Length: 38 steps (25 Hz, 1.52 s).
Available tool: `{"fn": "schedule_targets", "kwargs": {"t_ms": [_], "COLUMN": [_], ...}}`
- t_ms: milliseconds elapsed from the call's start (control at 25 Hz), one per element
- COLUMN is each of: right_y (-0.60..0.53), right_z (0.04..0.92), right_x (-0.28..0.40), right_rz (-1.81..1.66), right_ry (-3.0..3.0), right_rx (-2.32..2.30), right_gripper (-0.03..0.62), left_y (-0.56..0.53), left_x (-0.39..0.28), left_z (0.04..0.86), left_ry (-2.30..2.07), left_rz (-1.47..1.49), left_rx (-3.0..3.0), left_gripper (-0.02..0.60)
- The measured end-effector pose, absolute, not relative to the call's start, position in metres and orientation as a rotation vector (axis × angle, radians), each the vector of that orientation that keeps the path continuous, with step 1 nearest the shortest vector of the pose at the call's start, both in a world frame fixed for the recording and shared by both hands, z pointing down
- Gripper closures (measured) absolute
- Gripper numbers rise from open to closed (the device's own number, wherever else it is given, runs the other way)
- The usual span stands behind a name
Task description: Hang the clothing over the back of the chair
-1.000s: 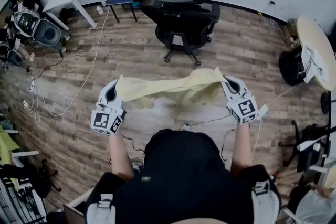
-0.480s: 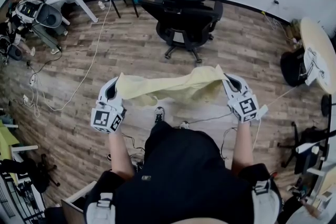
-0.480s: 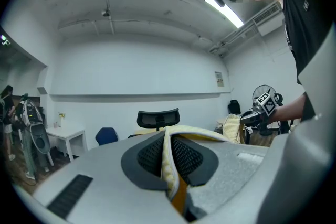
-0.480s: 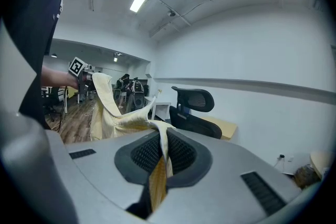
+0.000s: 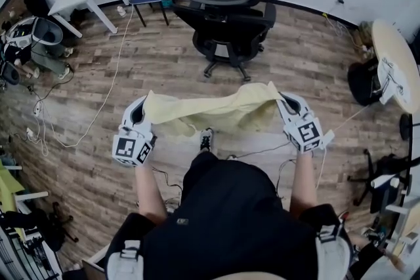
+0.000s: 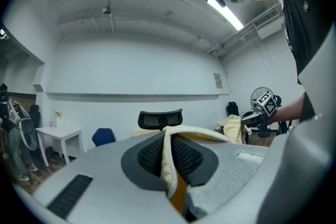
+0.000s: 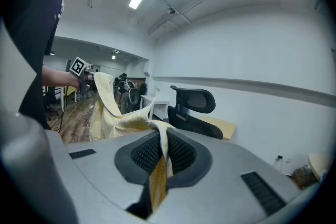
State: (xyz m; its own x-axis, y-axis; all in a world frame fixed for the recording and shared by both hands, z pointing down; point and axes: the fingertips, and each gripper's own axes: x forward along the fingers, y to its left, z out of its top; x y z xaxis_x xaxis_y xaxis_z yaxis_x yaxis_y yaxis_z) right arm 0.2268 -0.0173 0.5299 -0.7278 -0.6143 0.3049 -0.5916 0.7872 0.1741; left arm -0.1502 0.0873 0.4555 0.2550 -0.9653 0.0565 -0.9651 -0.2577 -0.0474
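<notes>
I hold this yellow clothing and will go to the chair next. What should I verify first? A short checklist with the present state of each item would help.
1. Left gripper shut on the yellow garment: ok, fabric is pinched between its jaws.
2. Right gripper shut on the garment: ok, fabric is pinched there too.
3. Garment spread between both grippers: ok, it sags slightly in the middle.
4. Black office chair within reach: not ok, it stands apart, ahead.
5. Which way the chair back faces: cannot tell.
6. White cable out of the path: ok, it lies to the left.
</notes>
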Motion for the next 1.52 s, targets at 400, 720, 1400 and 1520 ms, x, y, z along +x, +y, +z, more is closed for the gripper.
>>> {"fn": "schedule_targets", "kwargs": {"t_ms": [400,720,1400,1520], "right_y": [-0.051,-0.082,-0.119,-0.121], "right_z": [0.523,0.524,0.524,0.524], "right_x": [0.193,0.178,0.152,0.153], "right_rz": [-0.074,-0.061,-0.040,-0.039], "right_ry": [-2.590,-2.561,-2.492,-2.480], "right_rx": [0.985,1.071,1.230,1.267], "right_gripper": [0.592,0.592,0.592,0.592], "left_y": [0.030,-0.021,-0.100,-0.111], "left_x": [-0.192,-0.215,-0.248,-0.249], "left_z": [0.457,0.456,0.459,0.458], "left_ry": [1.862,1.800,1.660,1.625], "left_rz": [-0.076,-0.077,-0.050,-0.047], "left_rx": [-2.535,-2.574,-2.669,-2.680], "left_gripper": [0.578,0.578,0.578,0.578]}}
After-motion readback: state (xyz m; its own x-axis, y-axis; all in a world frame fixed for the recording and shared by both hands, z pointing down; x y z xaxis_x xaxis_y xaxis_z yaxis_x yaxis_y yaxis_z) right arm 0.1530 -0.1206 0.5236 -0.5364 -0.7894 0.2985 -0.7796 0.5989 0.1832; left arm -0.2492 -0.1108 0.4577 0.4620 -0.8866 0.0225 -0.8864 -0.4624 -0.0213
